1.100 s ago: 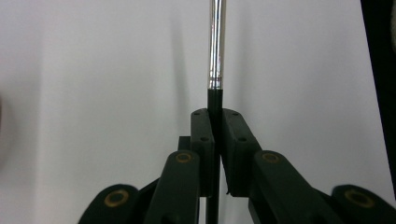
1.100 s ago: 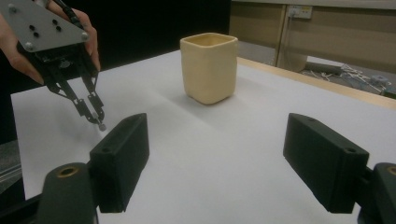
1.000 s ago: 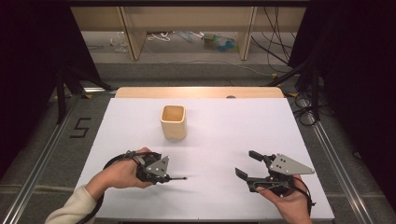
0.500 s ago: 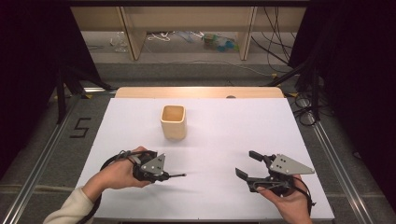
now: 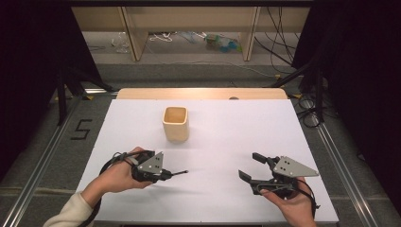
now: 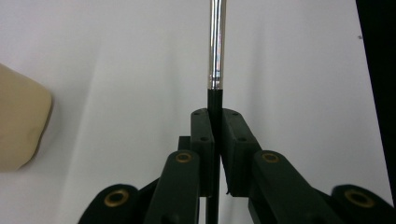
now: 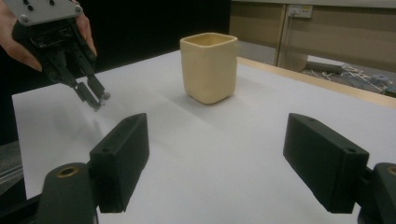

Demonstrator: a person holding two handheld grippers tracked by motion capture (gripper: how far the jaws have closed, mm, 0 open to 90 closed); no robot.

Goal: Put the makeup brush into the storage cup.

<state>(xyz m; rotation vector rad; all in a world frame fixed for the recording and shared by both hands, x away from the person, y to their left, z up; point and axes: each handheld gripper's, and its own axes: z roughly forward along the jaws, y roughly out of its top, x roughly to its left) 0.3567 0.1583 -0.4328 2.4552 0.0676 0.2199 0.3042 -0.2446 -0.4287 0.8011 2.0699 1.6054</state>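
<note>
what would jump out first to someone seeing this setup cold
Likely the cream cup, standing alone and upright toward the far middle of the white table. Next, the left gripper near the front left, shut on a thin rod with a shiny metal shaft, and the right gripper at front right with jaws wide open.

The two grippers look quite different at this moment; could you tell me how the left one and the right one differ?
The left gripper has its jaws shut on a thin pen-like rod, silver above a black end; the right gripper has its jaws wide apart, holding nothing. The left gripper's jaws point toward the table's right side, while the right gripper's point forward-left, toward the beige cup. Both are hand-held, low over the white table, each with a grey plate on top.
</note>
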